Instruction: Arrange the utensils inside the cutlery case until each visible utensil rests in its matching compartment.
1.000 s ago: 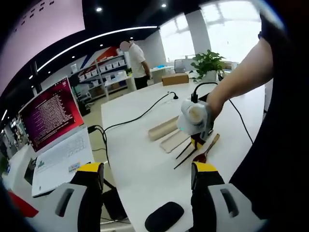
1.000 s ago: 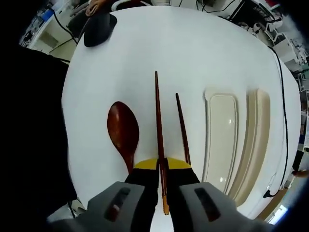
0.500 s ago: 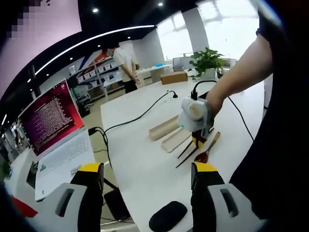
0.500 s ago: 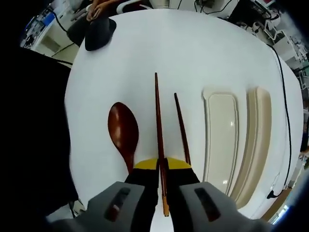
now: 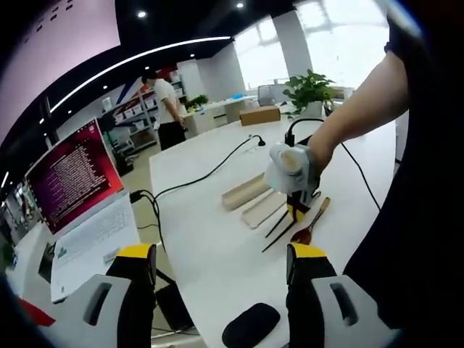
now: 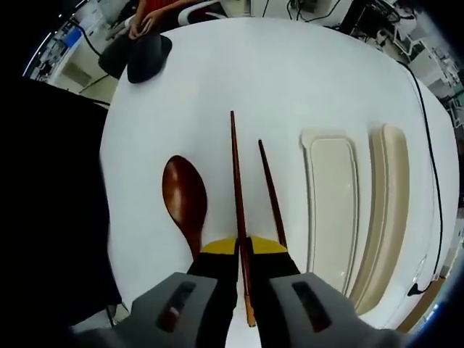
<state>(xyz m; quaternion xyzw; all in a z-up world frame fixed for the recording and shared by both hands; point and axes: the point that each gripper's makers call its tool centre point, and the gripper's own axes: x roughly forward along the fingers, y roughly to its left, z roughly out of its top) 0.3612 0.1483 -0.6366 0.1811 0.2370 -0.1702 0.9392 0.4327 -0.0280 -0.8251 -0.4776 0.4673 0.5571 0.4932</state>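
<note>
Chopsticks are lying on the white table (image 6: 290,80), and one chopstick (image 6: 238,196) is being grasped near its thick end between the fingers of the right gripper (image 6: 243,250), which are clenched on it. This chopstick is pointing straight forward from the gripper. The second chopstick (image 6: 271,190) is lying just beside it on the right side in the right gripper view, slightly angled and apart from the first one. A dark red wooden spoon (image 6: 184,199) is resting on the table on the other side of the held chopstick, with its bowl pointing away from the gripper. Beyond the second chopstick, the beige cutlery case (image 6: 330,203) is sitting open and empty, and its lid (image 6: 388,210) is lying right beside it.

In the left gripper view, the right gripper (image 5: 293,174) is standing over the utensils in a person's hand, and the case (image 5: 262,210) is sitting next to it. The left gripper (image 5: 221,264) is hovering well apart from the utensils, with its fingers spread wide and grasping nothing. A black mouse (image 5: 250,325) is lying between these fingers on the table edge, and an open laptop (image 5: 80,203) is standing farther to the side.
</note>
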